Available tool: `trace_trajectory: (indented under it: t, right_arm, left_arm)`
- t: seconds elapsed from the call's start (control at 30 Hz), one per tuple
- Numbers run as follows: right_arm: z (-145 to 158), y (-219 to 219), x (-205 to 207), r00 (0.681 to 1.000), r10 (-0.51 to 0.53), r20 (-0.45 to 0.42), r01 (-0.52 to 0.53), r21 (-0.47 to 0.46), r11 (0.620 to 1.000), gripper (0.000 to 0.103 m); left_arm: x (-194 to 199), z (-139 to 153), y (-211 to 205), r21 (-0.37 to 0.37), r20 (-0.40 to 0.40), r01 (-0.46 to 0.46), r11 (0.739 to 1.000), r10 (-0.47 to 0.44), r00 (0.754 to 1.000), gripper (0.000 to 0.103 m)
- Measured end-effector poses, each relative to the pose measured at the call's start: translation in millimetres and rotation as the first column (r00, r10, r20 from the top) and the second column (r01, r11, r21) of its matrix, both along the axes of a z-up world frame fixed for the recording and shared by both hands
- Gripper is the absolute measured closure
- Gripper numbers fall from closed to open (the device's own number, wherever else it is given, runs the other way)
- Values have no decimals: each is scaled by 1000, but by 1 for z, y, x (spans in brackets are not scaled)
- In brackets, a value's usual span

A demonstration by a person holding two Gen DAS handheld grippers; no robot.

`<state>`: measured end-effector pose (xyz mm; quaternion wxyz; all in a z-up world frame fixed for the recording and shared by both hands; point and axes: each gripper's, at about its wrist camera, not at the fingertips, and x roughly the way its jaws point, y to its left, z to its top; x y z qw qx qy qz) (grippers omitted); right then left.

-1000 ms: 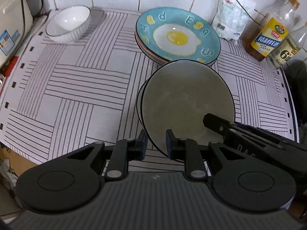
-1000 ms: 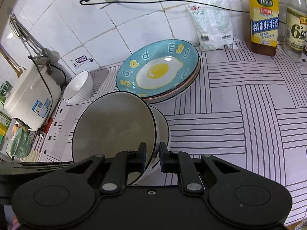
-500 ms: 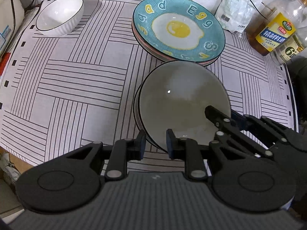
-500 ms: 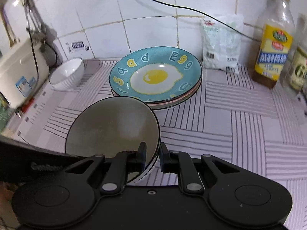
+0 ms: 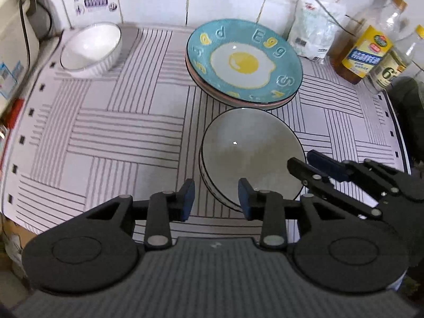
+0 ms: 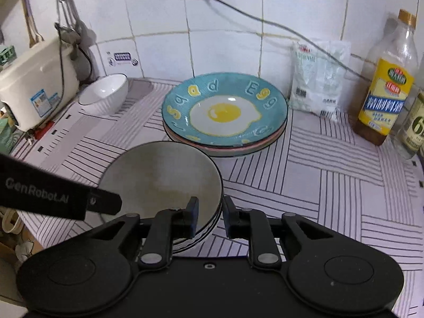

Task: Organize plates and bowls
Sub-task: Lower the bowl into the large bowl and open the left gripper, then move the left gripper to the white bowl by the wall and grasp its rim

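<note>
The grey bowl (image 5: 251,156) sits nested in a second bowl of the same kind on the striped mat covering the desk (image 5: 119,132), just in front of the stacked egg plate (image 5: 243,61). A white bowl (image 5: 91,49) stands well apart at the far left corner.

Hazards from here:
- The left gripper (image 5: 216,198) has just been opening; its jaws stand apart astride the near rim, with no pad pressing that I can see. I judge it released. If I lift out at an angle, the inner finger may catch the rim and tip the top bowl.
- The right gripper (image 6: 209,217) has also just begun opening — the rim sits between its jaws with a slight gap showing. I judge it released, though any contact left on the inner pad is hard to rule out. Pulling away too soon would drag the bowl off its seat.
- The plate stack lies just beyond the bowls — a forward shove could knock them together.

Pose: both grippers point steeply down at the stack, left at the near rim, right at the right-hand rim, their fingers close to each other.
</note>
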<state>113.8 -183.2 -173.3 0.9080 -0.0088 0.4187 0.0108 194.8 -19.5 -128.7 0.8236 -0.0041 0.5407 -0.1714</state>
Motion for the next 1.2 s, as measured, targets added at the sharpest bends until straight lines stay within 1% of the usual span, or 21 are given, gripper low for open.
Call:
trace_trajectory:
  t: [0.13, 0.17, 0.23, 0.37, 0.43, 0.5, 0.63, 0.7, 0.83, 0.87, 0.9, 0.93, 0.97, 1.03, 1.13, 1.2]
  right_arm:
    - [16, 5, -15, 999, 20, 48, -21, 14, 1000, 72]
    - [20, 7, -19, 998, 26, 60, -27, 20, 999, 72]
    - [27, 12, -26, 995, 42, 87, -43, 8, 999, 70]
    - [42, 22, -38, 987, 71, 141, -70, -13, 997, 63]
    - [48, 27, -42, 984, 78, 160, -77, -10, 997, 63]
    - [52, 31, -45, 981, 105, 164, -108, 10, 994, 64]
    - [62, 42, -50, 970, 141, 196, -151, 36, 988, 63]
    - [66, 50, -51, 962, 163, 218, -172, 26, 985, 62]
    - [67, 67, -46, 947, 205, 247, -216, 16, 976, 50]
    - [66, 71, -46, 941, 215, 260, -228, 22, 973, 50]
    - [65, 74, -45, 933, 231, 277, -251, 39, 967, 48]
    - [63, 77, -42, 926, 242, 288, -272, 67, 960, 43]
    - [60, 80, -39, 926, 242, 291, -278, 89, 957, 40]
    - [53, 88, -32, 923, 240, 301, -282, 101, 954, 39]
    - [37, 103, -20, 923, 235, 306, -274, 93, 957, 38]
    - [28, 114, -11, 926, 230, 299, -267, 86, 960, 34]
  left_arm:
    - [-6, 13, 5, 14, 47, 38, 999, -39, 998, 68]
    - [-8, 16, 6, 18, 60, 44, 999, -45, 997, 68]
    - [-11, 22, 10, 24, 80, 59, 998, -61, 995, 68]
    - [-16, 31, 19, 25, 108, 89, 996, -91, 990, 68]
    - [-18, 35, 25, 28, 121, 101, 994, -104, 987, 66]
    - [-18, 39, 32, 32, 132, 103, 994, -106, 986, 64]
    - [-16, 46, 50, 33, 151, 83, 996, -87, 985, 64]
    - [-14, 51, 61, 34, 169, 70, 997, -75, 983, 62]
    - [-12, 58, 77, 69, 231, 53, 996, -68, 971, 62]
    - [-10, 59, 81, 69, 234, 51, 996, -66, 970, 62]
    - [-7, 59, 85, 67, 235, 48, 997, -62, 970, 62]
    - [-5, 60, 89, 67, 237, 40, 997, -55, 970, 62]
    - [-3, 60, 93, 69, 243, 34, 997, -50, 969, 61]
    - [4, 60, 101, 76, 255, 21, 997, -40, 966, 57]
    - [16, 56, 117, 80, 269, 5, 997, -27, 963, 53]
    - [25, 50, 127, 79, 279, -7, 997, -15, 960, 51]
